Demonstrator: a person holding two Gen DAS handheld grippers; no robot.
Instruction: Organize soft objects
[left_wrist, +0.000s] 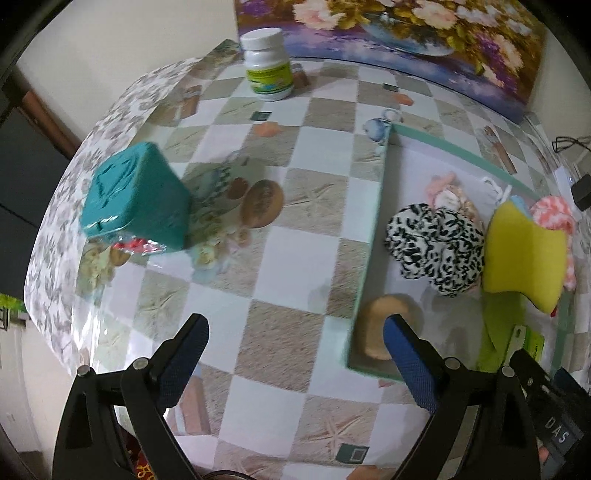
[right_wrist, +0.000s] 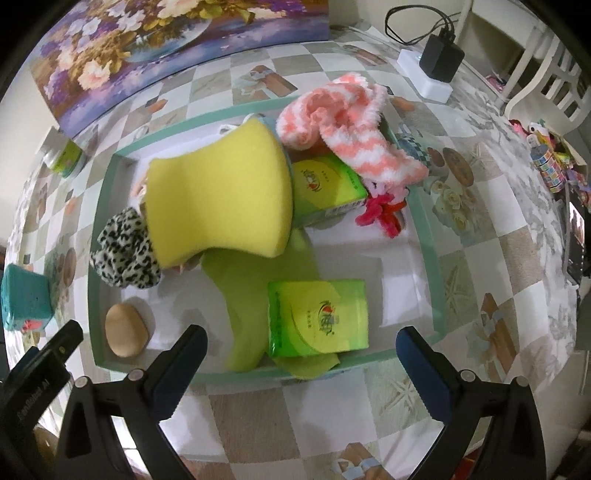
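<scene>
Both black two-finger grippers — left gripper and right gripper — gape wide, holding nothing. One soft teal foam block sits on the table well left of the shallow mint-rimmed tray, where the other soft things lie. Squeezed off-centre, I judge, it could squirt free — or nudge the white pill bottle beyond

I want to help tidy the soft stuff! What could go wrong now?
The teal block sits near the table's edge, outside the tray; a clumsy grab by the open left gripper might push it off. In the tray, the yellow sponge is perched on other items, so adding more could tip it. The pink striped sock hangs over the rim.
</scene>
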